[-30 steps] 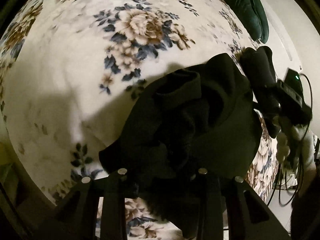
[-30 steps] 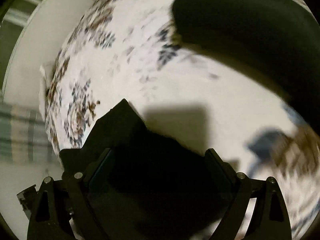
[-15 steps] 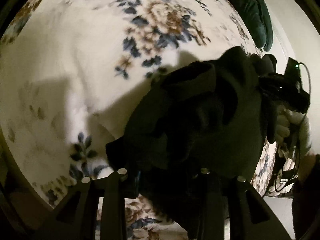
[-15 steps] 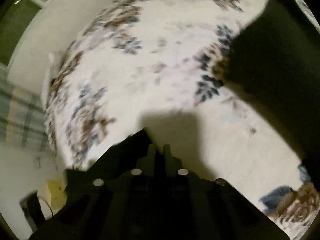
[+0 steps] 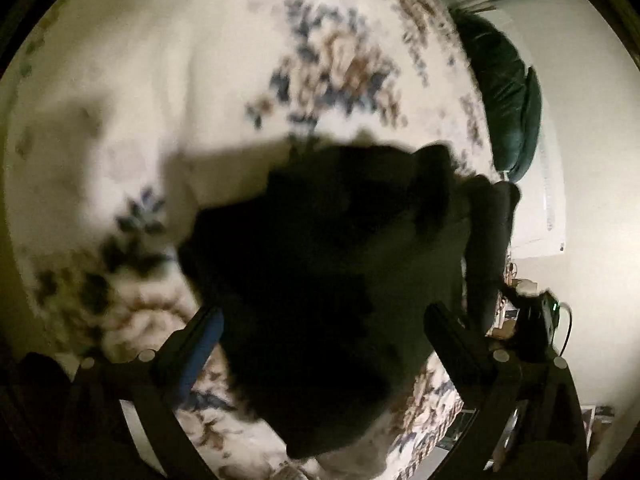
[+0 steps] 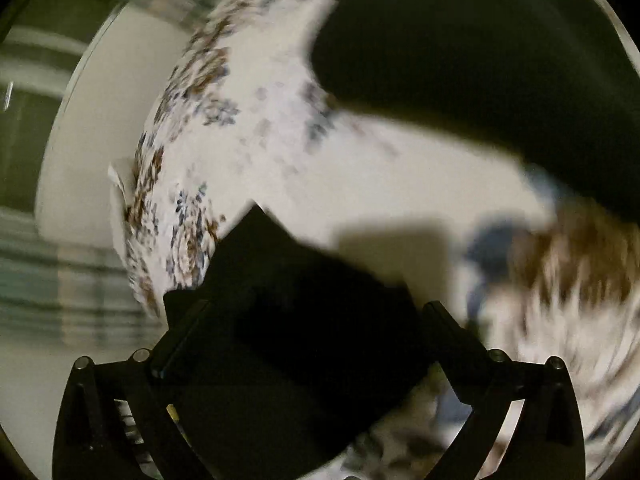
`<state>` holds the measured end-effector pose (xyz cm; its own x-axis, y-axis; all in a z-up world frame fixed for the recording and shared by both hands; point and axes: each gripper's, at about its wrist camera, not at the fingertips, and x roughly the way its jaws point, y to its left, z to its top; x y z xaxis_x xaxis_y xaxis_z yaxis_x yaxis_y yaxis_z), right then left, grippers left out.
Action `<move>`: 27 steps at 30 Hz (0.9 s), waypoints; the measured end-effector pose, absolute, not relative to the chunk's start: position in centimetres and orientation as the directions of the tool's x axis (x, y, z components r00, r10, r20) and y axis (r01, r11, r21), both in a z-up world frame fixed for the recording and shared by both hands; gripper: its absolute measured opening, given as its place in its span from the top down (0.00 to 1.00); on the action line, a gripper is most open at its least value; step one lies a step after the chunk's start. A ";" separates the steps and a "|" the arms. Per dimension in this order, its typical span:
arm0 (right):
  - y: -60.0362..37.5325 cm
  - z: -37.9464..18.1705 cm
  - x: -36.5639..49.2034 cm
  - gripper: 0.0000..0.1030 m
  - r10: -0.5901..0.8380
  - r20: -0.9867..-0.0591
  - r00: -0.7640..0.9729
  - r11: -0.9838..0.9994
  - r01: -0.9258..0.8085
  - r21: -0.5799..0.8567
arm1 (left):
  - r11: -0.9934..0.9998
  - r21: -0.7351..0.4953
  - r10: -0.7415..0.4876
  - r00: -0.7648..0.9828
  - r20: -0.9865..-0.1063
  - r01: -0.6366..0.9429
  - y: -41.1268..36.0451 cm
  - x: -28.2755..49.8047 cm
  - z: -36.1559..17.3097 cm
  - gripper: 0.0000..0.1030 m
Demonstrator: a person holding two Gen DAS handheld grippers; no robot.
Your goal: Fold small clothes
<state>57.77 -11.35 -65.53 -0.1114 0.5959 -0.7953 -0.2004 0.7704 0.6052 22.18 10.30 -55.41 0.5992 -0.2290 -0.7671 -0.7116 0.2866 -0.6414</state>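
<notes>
Your left gripper (image 5: 320, 328) is opening, its fingers (image 5: 200, 340) spread wide on either side of the dark garment (image 5: 320, 280); from its own view the cloth bulges up between them, and you cannot tell for sure whether any pad touches it. The garment lies bunched on the floral bedspread (image 5: 160, 80), near the edge of the bed, with a dark green cushion (image 5: 508, 92) well beyond it at the far side.

Your right gripper (image 6: 316, 320) is opening too, jaws wide, and a flat dark fold of cloth (image 6: 288, 280) sits between them on the bedspread (image 6: 360, 160). A larger dark mass (image 6: 480, 40) lies beyond that fold; blur hides what it is.

The risks, as I judge them: with both grips letting go while the hands move, the folded layers may spring apart or slide. The garment lies close to the bed's edge, so a dragged finger could pull it over. In this dim light, dark cloth on dark fingers makes a snag easy to miss
</notes>
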 end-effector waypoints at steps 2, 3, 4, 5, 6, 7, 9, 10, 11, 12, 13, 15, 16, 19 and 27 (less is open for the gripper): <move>-12.7 -68.3 56.2 0.00 0.608 -0.778 -0.158 0.769 -0.124 0.627 | 0.286 -0.619 -0.237 0.572 -0.785 -0.731 10.0 23.1 -57.2 0.00; -12.9 -69.3 55.7 0.00 0.624 -0.761 -0.177 0.759 -0.098 0.644 | 0.285 -0.615 -0.239 0.567 -0.788 -0.735 10.0 23.3 -57.9 0.00; -13.0 -70.5 55.2 0.00 0.644 -0.740 -0.195 0.743 -0.072 0.666 | 0.282 -0.611 -0.241 0.561 -0.792 -0.740 10.1 23.5 -58.7 0.00; -13.0 -71.7 54.7 0.00 0.677 -0.705 -0.211 0.714 -0.042 0.699 | 0.271 -0.620 -0.248 0.569 -0.784 -0.736 10.2 23.5 -59.3 0.00; -12.8 -72.6 54.5 0.00 0.702 -0.680 -0.212 0.692 -0.022 0.722 | 0.253 -0.644 -0.255 0.593 -0.764 -0.722 10.4 23.5 -59.9 0.00; -12.7 -73.1 54.4 0.00 0.715 -0.669 -0.200 0.682 -0.010 0.732 | 0.235 -0.663 -0.254 0.613 -0.748 -0.711 10.7 23.2 -60.3 0.00; -12.6 -73.6 54.7 0.00 0.763 -0.624 -0.167 0.637 0.032 0.770 | 0.216 -0.681 -0.252 0.634 -0.731 -0.700 10.9 23.0 -60.5 0.00; -12.5 -73.7 54.8 0.00 0.791 -0.594 -0.150 0.606 0.054 0.794 | 0.223 -0.685 -0.251 0.639 -0.727 -0.693 10.9 22.9 -60.4 0.00; -12.3 -73.7 54.9 0.00 0.826 -0.547 -0.133 0.559 0.070 0.827 | 0.227 -0.691 -0.249 0.645 -0.723 -0.687 10.8 22.8 -60.3 0.02; -11.8 -73.7 54.8 0.01 0.856 -0.502 -0.126 0.513 0.074 0.855 | 0.233 -0.696 -0.239 0.654 -0.718 -0.679 10.8 22.5 -60.1 0.10; -11.1 -73.6 54.7 0.02 0.849 -0.512 -0.129 0.523 0.065 0.850 | 0.237 -0.699 -0.228 0.661 -0.715 -0.675 10.8 22.6 -60.0 0.15; -10.0 -73.7 54.4 0.27 0.803 -0.583 -0.123 0.590 0.025 0.807 | 0.242 -0.713 -0.222 0.678 -0.701 -0.658 11.0 22.3 -59.7 0.31; -10.0 -73.9 54.2 0.60 0.791 -0.600 -0.121 0.608 0.032 0.794 | 0.253 -0.716 -0.223 0.681 -0.698 -0.651 11.3 22.3 -59.4 0.40; -11.3 -73.7 52.9 0.72 0.814 -0.575 -0.077 0.580 0.084 0.810 | 0.314 -0.710 -0.259 0.663 -0.702 -0.630 12.5 22.9 -58.5 0.49; -17.2 -70.7 46.4 0.76 0.796 -0.605 -0.009 0.602 0.113 0.790 | 0.383 -0.728 -0.366 0.631 -0.684 -0.568 16.7 24.2 -58.4 0.40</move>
<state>46.40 -17.15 -70.74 -0.0095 0.7962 -0.6050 0.1134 0.6019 0.7904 24.20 16.73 -58.38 0.6306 -0.3660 -0.6844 -0.5679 0.3834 -0.7283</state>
